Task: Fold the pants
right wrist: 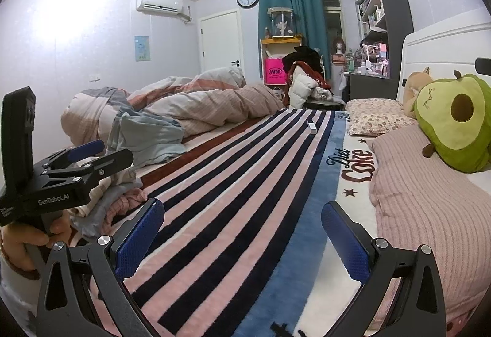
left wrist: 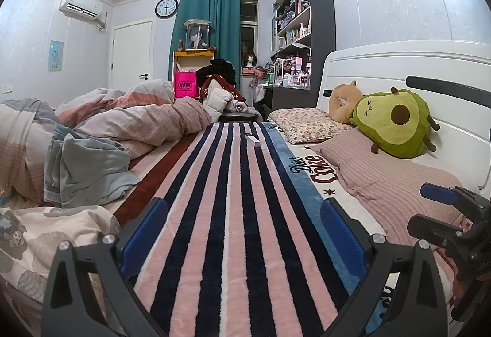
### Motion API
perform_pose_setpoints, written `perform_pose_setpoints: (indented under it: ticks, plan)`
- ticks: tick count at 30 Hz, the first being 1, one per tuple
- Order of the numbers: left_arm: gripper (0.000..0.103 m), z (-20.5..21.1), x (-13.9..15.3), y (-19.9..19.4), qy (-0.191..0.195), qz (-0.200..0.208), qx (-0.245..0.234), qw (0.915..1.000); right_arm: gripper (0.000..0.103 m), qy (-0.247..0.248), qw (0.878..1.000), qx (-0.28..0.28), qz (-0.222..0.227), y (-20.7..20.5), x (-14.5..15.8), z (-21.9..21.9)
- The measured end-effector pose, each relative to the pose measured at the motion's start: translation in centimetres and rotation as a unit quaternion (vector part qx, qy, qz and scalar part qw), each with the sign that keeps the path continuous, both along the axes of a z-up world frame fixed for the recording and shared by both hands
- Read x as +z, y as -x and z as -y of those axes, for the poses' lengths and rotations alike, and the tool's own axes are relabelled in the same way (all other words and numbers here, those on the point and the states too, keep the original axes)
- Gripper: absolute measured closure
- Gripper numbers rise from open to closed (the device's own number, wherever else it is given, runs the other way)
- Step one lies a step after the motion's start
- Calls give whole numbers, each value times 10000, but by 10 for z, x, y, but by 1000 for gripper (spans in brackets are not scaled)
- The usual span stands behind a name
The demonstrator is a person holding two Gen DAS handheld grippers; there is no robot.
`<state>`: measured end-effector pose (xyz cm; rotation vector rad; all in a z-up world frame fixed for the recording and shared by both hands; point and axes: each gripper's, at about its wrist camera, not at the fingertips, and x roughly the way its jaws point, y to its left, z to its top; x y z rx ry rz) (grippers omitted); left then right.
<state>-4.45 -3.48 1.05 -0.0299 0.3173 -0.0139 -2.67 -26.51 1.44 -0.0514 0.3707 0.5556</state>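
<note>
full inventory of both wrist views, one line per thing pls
striped blanket: 1, pink, navy and white, spread over the bed
duvet: 1, pink-and-white, bunched on the bed's left side
blue-grey garment: 1, crumpled left of the blanket; cannot tell if it is the pants
white remote-like bar: 1, on the blanket, far end
avocado plush: 1, green, against the headboard
pillows: 2, pink ribbed near, floral far
wall clock: 1, black rim, beside the teal curtain
pink bag: 1, under the yellow shelf
left gripper: 1, blue pads, open, above the blanket
right gripper: 1, blue pads, open
hand: 1, on the left gripper's handle
</note>
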Motion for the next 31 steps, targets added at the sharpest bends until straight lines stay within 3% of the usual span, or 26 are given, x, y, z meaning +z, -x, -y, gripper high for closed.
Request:
perform_pose_setpoints:
  ticks: [31]
  plan:
    - [4, 3, -3, -3, -19, -7, -74, 10000, 1, -12, 10000, -71, -26, -1, 0, 8]
